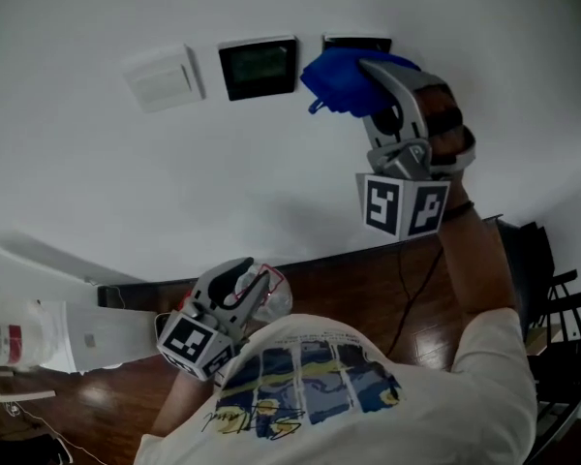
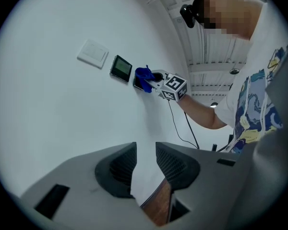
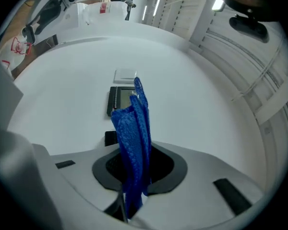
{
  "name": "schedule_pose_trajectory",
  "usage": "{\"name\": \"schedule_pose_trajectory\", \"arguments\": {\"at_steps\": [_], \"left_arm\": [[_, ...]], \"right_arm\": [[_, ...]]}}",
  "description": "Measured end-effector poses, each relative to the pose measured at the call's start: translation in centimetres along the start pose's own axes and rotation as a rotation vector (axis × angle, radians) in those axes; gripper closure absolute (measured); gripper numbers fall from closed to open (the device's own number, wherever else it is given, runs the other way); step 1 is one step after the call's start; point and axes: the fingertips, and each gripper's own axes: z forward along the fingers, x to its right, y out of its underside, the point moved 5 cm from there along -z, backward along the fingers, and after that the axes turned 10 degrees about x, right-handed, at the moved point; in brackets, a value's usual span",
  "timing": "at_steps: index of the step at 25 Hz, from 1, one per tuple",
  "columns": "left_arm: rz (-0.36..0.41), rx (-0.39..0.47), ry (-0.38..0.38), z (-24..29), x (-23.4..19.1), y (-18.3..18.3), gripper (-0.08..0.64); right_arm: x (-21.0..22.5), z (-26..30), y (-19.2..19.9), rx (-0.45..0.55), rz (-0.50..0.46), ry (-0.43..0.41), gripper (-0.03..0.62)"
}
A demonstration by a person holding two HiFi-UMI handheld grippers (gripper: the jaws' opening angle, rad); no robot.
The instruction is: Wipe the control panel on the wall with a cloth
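Observation:
Three fittings sit in a row on the white wall: a white switch plate (image 1: 162,76), a dark screen panel (image 1: 259,67) and a second dark panel (image 1: 356,42). My right gripper (image 1: 360,77) is raised and shut on a bunched blue cloth (image 1: 341,82), which presses against the lower part of that second panel. In the right gripper view the cloth (image 3: 133,128) stands up between the jaws of the right gripper (image 3: 136,152), with the screen panel (image 3: 118,101) just behind. My left gripper (image 1: 255,281) hangs low by my chest, its jaws almost together around nothing, as the left gripper view (image 2: 145,150) shows.
A black cable (image 1: 403,294) hangs down the wall below my right arm. A dark skirting (image 1: 310,264) meets the wooden floor (image 1: 107,405). White bags and boxes (image 1: 39,342) lie at the lower left. Black furniture (image 1: 547,284) stands at the right.

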Motion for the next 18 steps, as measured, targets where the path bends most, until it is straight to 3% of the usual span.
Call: {"name": "schedule_pose_trajectory", "arguments": {"at_steps": [11, 16, 18], "left_arm": [[-0.001, -0.047, 0.017, -0.8, -0.1, 1.1, 0.449], [-0.011, -0.021, -0.002, -1.0, 1.0, 0.6, 0.449], [-0.013, -0.007, -0.01, -1.0, 1.3, 0.3, 0.449]], "right_arm": [[-6.4, -1.5, 0.0, -0.017, 0.058, -0.094, 0.508], [-9.9, -1.7, 0.9, -0.029, 0.095, -0.185, 0.508], [-9.3, -2.2, 0.8, -0.012, 0.103, -0.179, 0.508]]}}
